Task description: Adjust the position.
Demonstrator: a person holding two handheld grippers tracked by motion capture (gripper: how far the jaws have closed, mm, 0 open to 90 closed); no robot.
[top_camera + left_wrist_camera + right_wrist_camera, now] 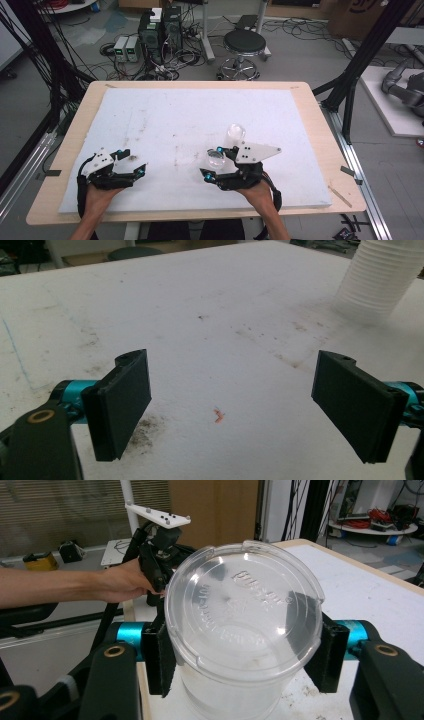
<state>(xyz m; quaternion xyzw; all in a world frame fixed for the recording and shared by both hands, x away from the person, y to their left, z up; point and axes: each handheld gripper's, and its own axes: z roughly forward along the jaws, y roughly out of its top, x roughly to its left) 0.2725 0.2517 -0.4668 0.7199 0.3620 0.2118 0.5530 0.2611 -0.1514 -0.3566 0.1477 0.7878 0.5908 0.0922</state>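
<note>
My right gripper is shut on a clear plastic cup near the middle front of the white board. In the right gripper view its black pads press on both sides of the cup, which carries a clear round lid with raised lettering. A second clear cup stands free just beyond it. My left gripper rests at the front left, open with nothing between its jaws. In the left gripper view the wide-apart pads frame bare board, with a ribbed whitish cup at the top right.
A white foam board covers the wooden table. It has dirty smudges and a small orange speck. Beyond the table are a black stool, computer boxes and cables on the floor.
</note>
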